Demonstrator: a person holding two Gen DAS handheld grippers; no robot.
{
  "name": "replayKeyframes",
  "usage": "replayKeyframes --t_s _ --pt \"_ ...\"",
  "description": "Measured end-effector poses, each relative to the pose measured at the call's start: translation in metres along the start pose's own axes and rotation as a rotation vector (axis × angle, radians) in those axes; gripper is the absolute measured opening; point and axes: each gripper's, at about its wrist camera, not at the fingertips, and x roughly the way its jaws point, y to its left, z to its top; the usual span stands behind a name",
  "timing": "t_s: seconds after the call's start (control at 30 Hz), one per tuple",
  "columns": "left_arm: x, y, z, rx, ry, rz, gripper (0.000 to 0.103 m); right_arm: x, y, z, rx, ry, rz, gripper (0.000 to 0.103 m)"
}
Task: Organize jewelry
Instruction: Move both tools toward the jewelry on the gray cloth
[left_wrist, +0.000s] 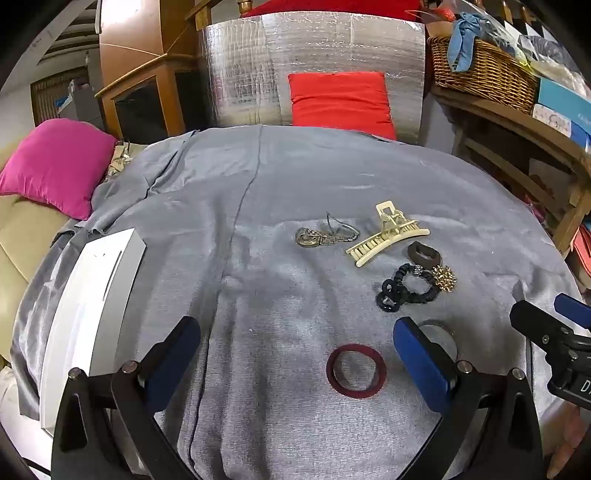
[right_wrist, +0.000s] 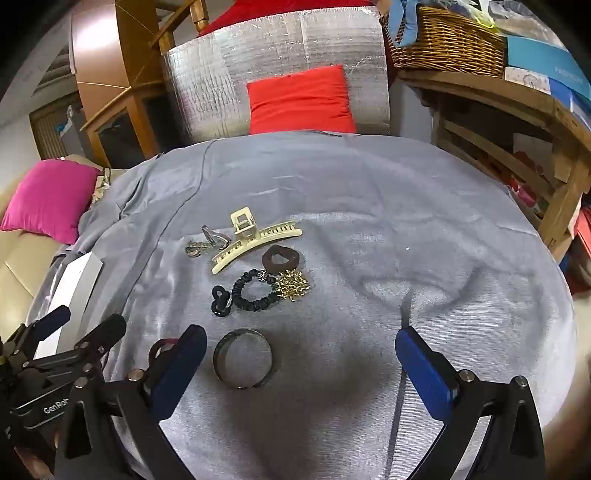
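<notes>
Jewelry and hair pieces lie on a grey cloth (left_wrist: 280, 184). A maroon ring (left_wrist: 332, 371) lies between the fingers of my open left gripper (left_wrist: 295, 354). A dark bangle (right_wrist: 218, 360) rests just inside the left finger of my open right gripper (right_wrist: 301, 362). Farther off are a cream claw clip (left_wrist: 388, 236), a gold chain (left_wrist: 321, 236), a brown hair tie (left_wrist: 424, 254), a black scrunchie (left_wrist: 421, 297), a gold cluster (left_wrist: 445, 278) and a black link piece (left_wrist: 389, 295). Neither gripper touches anything.
A white box (left_wrist: 92, 306) sits on the cloth at the left edge. Beyond the cloth are a red cushion (left_wrist: 340, 99), a pink cushion (left_wrist: 55, 166), a silver padded panel (left_wrist: 314, 55) and a wooden shelf with a wicker basket (left_wrist: 484, 74) at right.
</notes>
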Motion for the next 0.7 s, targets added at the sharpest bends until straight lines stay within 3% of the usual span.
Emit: replayKeyframes --t_s 0.7 --pt "-0.0018 0.0012 -0.001 0.008 -0.003 0.007 0.103 0.0013 0.0043 -0.001 0.003 -0.016 0.004 0.103"
